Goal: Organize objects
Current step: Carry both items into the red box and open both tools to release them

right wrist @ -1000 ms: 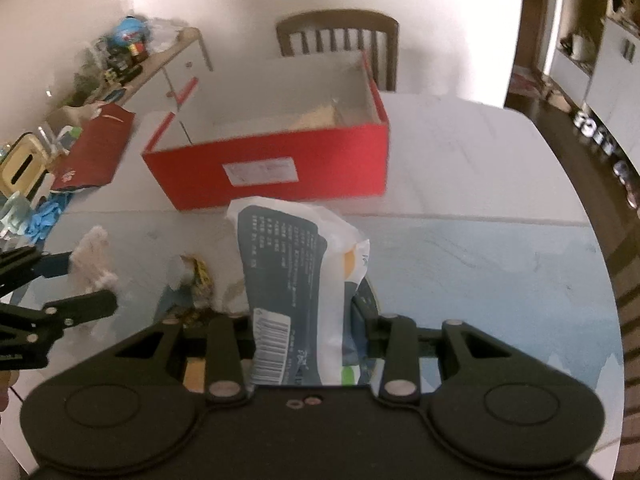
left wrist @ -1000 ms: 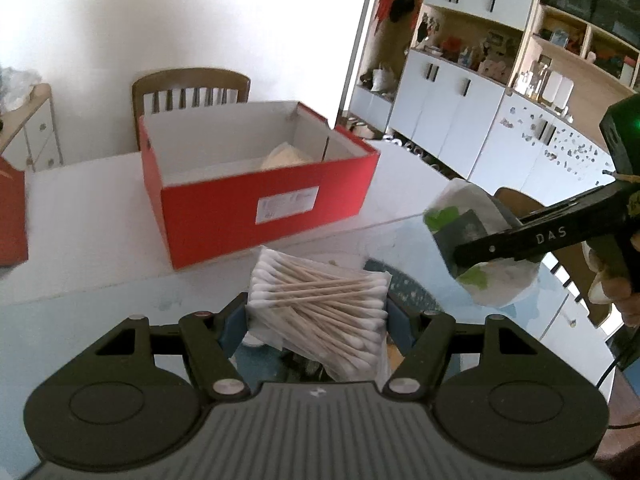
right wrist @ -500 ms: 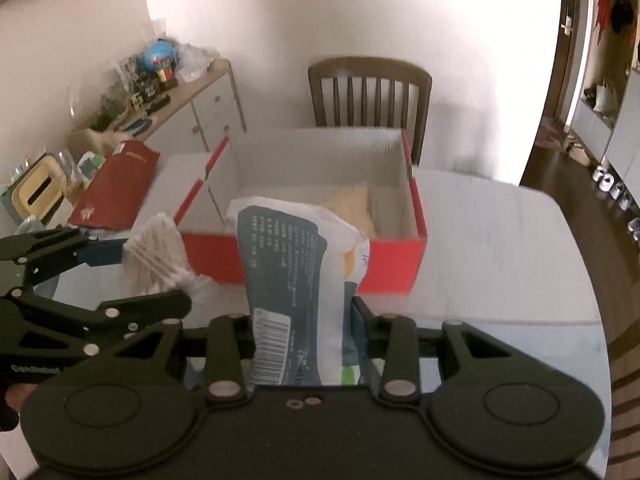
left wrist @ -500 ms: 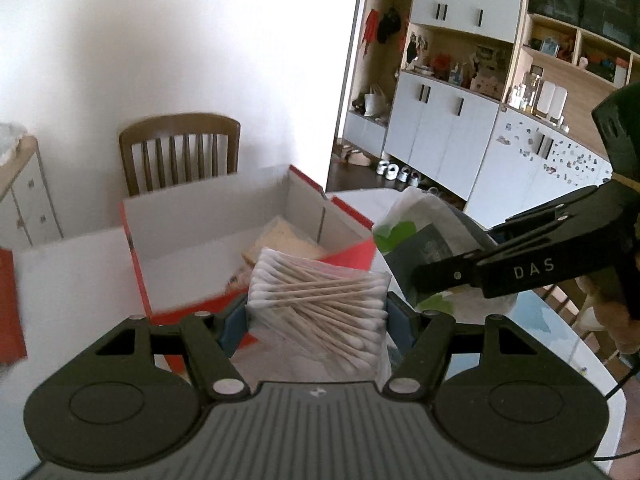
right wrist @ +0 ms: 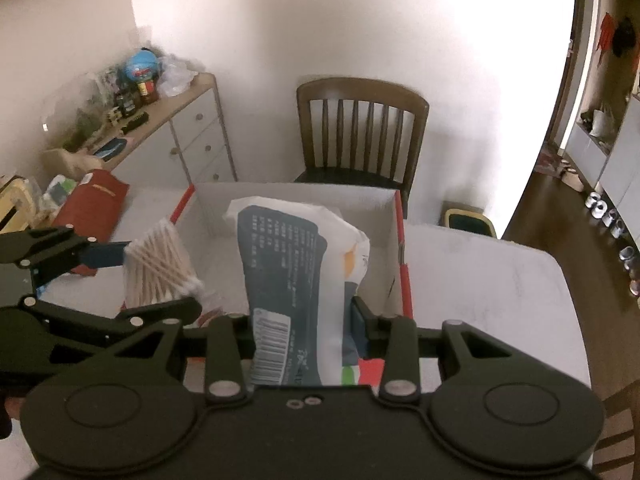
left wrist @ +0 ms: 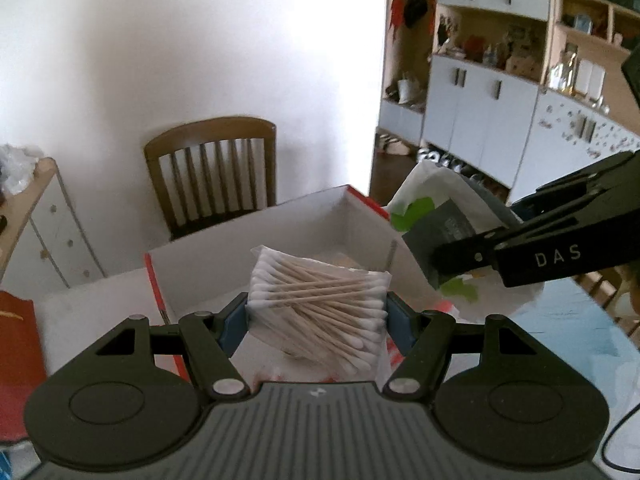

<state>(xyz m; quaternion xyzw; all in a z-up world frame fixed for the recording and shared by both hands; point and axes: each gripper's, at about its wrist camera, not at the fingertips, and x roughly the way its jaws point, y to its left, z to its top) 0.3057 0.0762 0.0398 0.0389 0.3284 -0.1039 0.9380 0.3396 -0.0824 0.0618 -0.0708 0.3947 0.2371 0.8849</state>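
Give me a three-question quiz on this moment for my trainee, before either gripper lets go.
1. True or false: the left gripper is shut on a pack of cotton swabs.
2. What does the right gripper hold: A) a red lid, B) a white and blue packet, C) nothing?
3. Which container lies under both items?

Key: 1 true. 2 B. 3 the red box, open-topped, in front of the wooden chair.

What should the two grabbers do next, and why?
Probably lower and let go: the left gripper holds the clear bag of cotton swabs and the right gripper the white-and-blue packet right over the open red cardboard box.
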